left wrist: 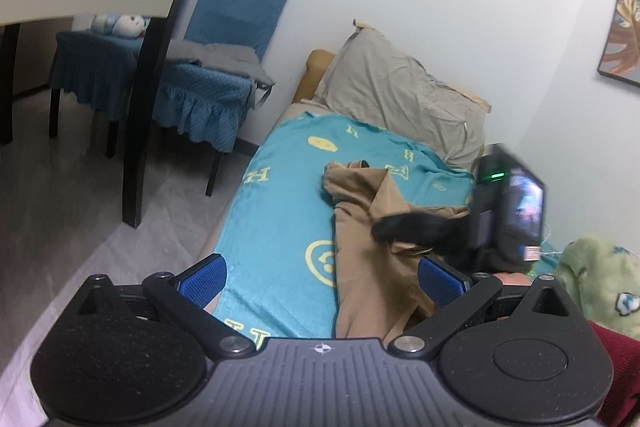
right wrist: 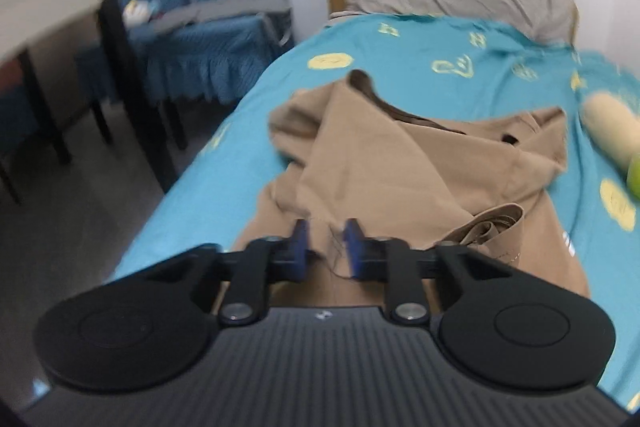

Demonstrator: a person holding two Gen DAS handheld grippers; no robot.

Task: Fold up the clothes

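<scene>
Right wrist: right tool [right wrist: 327,241] narrowed round tan garment [right wrist: 400,163], grip unclear; left tool [left wrist: 320,277] spread wide.

Tan garment [right wrist: 404,167], crumpled and partly folded over itself, lying on teal blanket [right wrist: 420,59]

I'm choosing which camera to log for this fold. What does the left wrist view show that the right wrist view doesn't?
Only the left wrist view shows the right gripper from outside, a framed picture and a green plush toy. Only the right wrist view shows the right gripper's pads pinching the tan garment. Both show the garment, teal blanket, pillow and blue chair.
</scene>
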